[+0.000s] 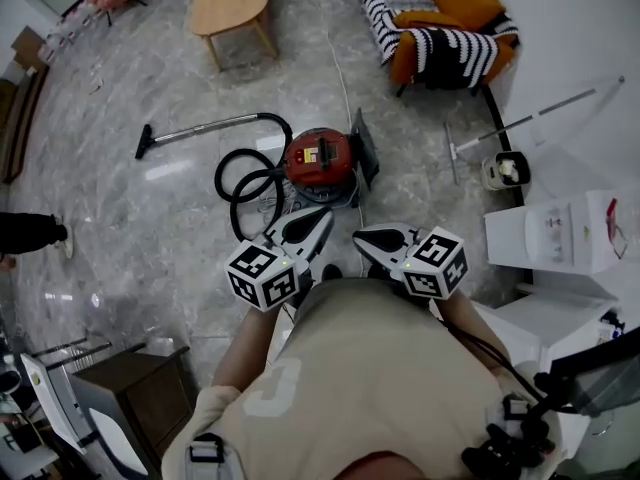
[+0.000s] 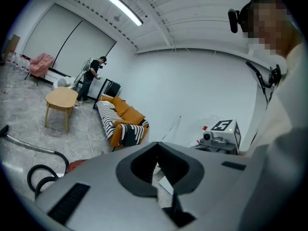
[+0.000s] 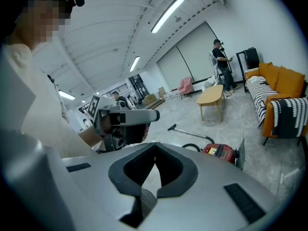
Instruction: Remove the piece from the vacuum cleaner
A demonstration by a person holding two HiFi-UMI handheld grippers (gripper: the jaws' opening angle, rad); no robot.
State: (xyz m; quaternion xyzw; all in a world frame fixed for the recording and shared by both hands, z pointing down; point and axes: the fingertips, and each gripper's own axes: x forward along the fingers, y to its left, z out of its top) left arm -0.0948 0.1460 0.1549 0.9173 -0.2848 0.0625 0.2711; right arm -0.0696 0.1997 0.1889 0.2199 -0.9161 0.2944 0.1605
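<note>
The red canister vacuum cleaner (image 1: pixel 320 158) stands on the grey marble floor, also seen in the right gripper view (image 3: pixel 220 151). Its black hose (image 1: pixel 245 180) coils to its left. The metal wand with the floor nozzle (image 1: pixel 200 128) lies further left. I hold both grippers close to my chest, short of the vacuum and pointing towards it. My left gripper (image 1: pixel 322 216) (image 2: pixel 156 149) is shut with nothing in it. My right gripper (image 1: pixel 362 238) (image 3: pixel 155 148) is likewise shut and holds nothing. Neither touches the vacuum.
A wooden table (image 1: pixel 230 3) stands at the back and a striped sofa with orange cushions (image 1: pixel 440 18) at the back right. A mop and bucket (image 1: pixel 505 168) and white cabinets (image 1: pixel 560 233) stand to the right. A dark cabinet (image 1: pixel 130 383) is at my lower left. A person's foot (image 1: pixel 30 233) shows at the left edge.
</note>
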